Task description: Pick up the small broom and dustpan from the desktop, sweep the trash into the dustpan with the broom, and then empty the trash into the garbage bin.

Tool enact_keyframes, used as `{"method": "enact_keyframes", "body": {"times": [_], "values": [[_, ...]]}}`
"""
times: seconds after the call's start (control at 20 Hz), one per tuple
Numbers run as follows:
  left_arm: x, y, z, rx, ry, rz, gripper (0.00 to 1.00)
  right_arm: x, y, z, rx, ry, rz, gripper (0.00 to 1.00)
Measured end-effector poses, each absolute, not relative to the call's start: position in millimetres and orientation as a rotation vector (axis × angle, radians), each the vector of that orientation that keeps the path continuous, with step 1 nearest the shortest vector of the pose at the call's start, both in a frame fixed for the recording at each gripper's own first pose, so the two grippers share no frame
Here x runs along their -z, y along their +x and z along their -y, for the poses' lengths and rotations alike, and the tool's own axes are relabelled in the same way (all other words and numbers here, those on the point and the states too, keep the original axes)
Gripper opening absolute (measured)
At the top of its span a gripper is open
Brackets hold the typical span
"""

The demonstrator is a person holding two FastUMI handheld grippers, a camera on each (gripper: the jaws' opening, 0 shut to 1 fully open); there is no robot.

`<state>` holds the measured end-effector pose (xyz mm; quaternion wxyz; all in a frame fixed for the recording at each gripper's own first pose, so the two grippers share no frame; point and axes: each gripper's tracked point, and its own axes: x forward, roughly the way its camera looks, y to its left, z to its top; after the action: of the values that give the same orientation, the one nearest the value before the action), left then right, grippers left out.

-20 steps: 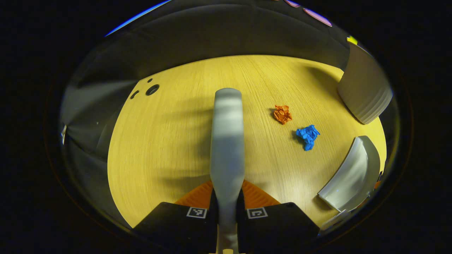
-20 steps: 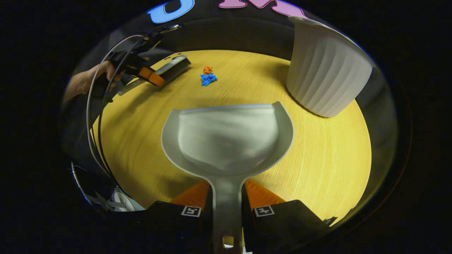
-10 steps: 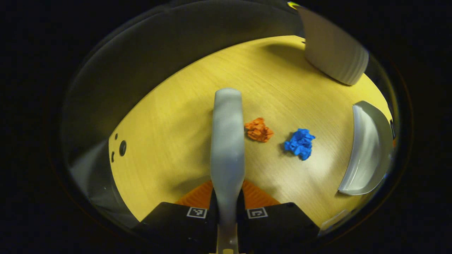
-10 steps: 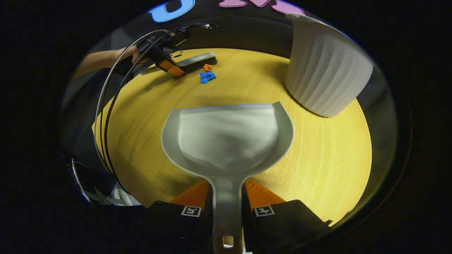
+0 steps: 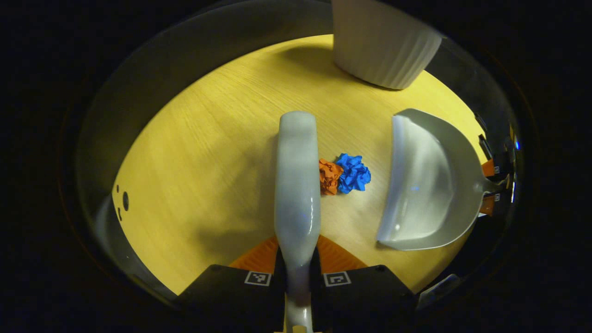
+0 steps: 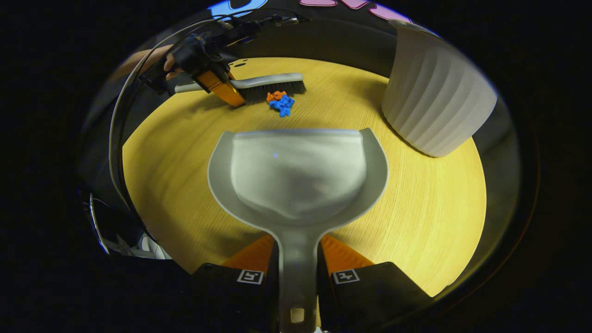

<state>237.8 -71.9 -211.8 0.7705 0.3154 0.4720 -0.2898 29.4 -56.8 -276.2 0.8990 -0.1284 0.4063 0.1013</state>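
Left gripper (image 5: 297, 273) clamped on the small broom (image 5: 297, 185) by its handle, brush head down on the counter (image 5: 208, 152), touching the orange paper wad (image 5: 329, 175). Blue paper wad (image 5: 353, 172) pressed against the orange one, on the side toward the dustpan (image 5: 428, 185). Right gripper (image 6: 298, 273) closed around the dustpan handle, pan mouth facing the wads, near but apart from them. White ribbed garbage bin (image 6: 434, 101) standing at the far counter edge.

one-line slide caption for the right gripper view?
Right gripper holds the dustpan facing the broom, with orange and blue paper wads between them.
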Motion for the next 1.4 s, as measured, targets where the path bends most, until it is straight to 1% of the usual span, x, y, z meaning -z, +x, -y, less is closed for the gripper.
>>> {"method": "enact_keyframes", "body": {"times": [0.1,0.15,0.2,0.25,0.3,0.35,0.4,0.5,0.55,0.6,0.65,0.7,0.75,0.8,0.85,0.95,1.05,1.15,1.3,1.4], "values": [[223,207,86,0.706,0.688,-1.106,0.27,276,30,57,-0.224,-0.255,-0.841,0.4],[227,192,91,0.743,0.71,-1.136,0.29,278,28,58,-0.231,-0.259,-0.85,0.39],[230,183,99,0.775,0.737,-1.143,0.27,275,27,58,-0.238,-0.264,-0.847,0.4],[233,179,111,0.803,0.753,-1.146,0.27,277,25,57,-0.243,-0.272,-0.849,0.36],[233,175,115,0.811,0.777,-1.139,0.27,276,22,58,-0.246,-0.284,-0.849,0.39],[230,170,114,0.825,0.783,-1.14,0.26,276,20,59,-0.25,-0.292,-0.847,0.36],[229,163,117,0.846,0.776,-1.144,0.27,277,20,61,-0.255,-0.297,-0.845,0.39],[223,155,115,0.877,0.747,-1.157,0.25,277,20,64,-0.256,-0.295,-0.843,0.39],[219,151,114,0.882,0.724,-1.161,0.27,276,21,66,-0.252,-0.29,-0.838,0.43],[217,145,114,0.864,0.69,-1.168,0.27,273,23,66,-0.252,-0.286,-0.826,0.43],[216,139,113,0.813,0.642,-1.178,0.27,269,26,66,-0.25,-0.285,-0.813,0.39],[213,133,115,0.753,0.577,-1.181,0.27,264,29,65,-0.246,-0.273,-0.801,0.43],[211,125,123,0.703,0.492,-1.171,0.27,261,31,63,-0.241,-0.257,-0.793,0.4],[203,118,132,0.682,0.401,-1.142,0.27,253,30,64,-0.239,-0.248,-0.795,0.42],[194,113,137,0.67,0.324,-1.104,0.27,244,31,66,-0.236,-0.242,-0.785,0.39],[175,107,134,0.635,0.23,-1.027,0.27,243,28,69,-0.232,-0.243,-0.775,0.39],[158,104,119,0.587,0.215,-0.972,0.27,243,27,67,-0.23,-0.236,-0.767,0.39],[155,101,103,0.525,0.219,-0.925,0.27,239,27,67,-0.228,-0.224,-0.754,0.39],[151,93,63,0.443,0.198,-0.901,0.27,236,24,72,-0.213,-0.224,-0.728,0.39],[150,88,49,0.423,0.156,-0.899,0.27,242,20,73,-0.205,-0.238,-0.742,0.38]]}}
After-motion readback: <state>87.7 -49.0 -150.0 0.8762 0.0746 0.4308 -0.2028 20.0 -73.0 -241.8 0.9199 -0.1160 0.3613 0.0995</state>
